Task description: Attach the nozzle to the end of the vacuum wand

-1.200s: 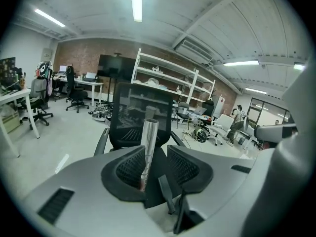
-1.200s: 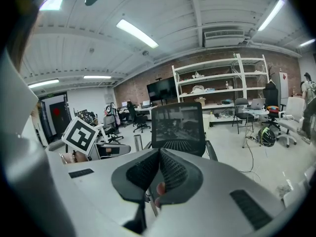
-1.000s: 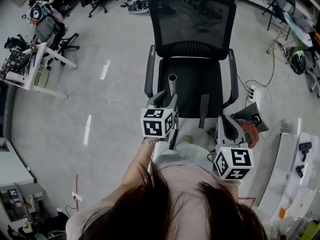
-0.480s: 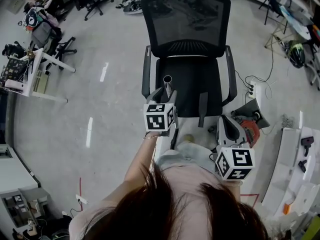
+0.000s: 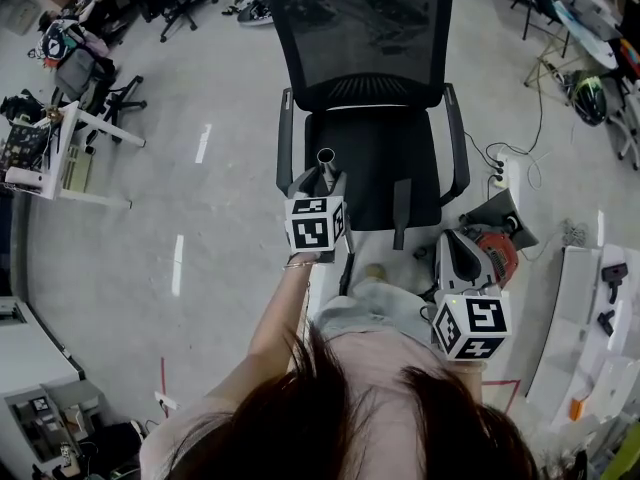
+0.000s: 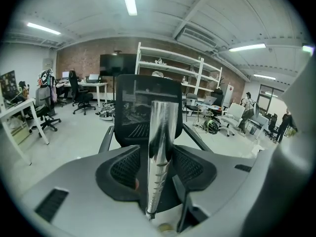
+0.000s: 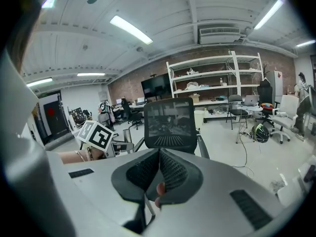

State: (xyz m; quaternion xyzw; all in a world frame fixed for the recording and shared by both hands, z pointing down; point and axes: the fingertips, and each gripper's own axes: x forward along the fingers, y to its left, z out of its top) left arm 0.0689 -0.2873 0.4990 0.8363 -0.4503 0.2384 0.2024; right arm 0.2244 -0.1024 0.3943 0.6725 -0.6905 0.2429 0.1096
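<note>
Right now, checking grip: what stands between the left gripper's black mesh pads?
The shiny metal vacuum wand, in the left gripper view; jaws of the left gripper have just been opening.

Glossy polished metal vacuum wand (image 6: 159, 147), matt mesh cloth chair back (image 5: 362, 38)

Dark nozzle (image 5: 402, 211) on black office chair seat (image 5: 375, 168)

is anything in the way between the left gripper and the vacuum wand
Nothing visible does. The vacuum wand stands right between the left gripper's fingers, which have just been opening, with nothing else in the gap.
</note>
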